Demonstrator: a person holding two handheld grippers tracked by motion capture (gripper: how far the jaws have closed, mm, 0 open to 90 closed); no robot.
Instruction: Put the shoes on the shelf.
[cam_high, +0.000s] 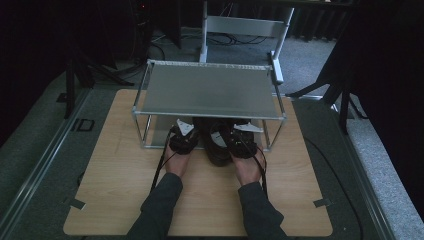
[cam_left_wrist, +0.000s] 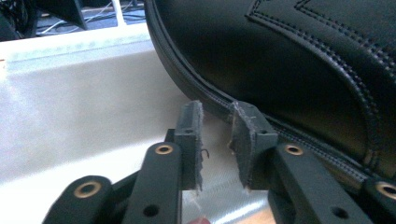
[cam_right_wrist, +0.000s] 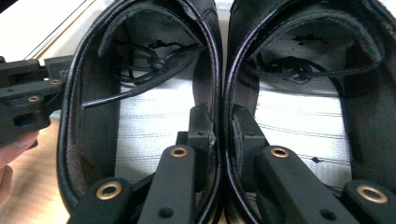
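While the right claw pinches both shoes' adjoining glossy black leather collars,
the left claw sits slightly parted, empty, beside stitched leather.

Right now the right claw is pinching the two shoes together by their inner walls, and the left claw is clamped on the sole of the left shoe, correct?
Not quite. The left claw is open beside the shoe, gripping nothing, as the left gripper view shows. The right claw does pinch both shoes' inner walls.

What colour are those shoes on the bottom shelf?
Black, with a glossy leather look; the shoes show best in the right gripper view.
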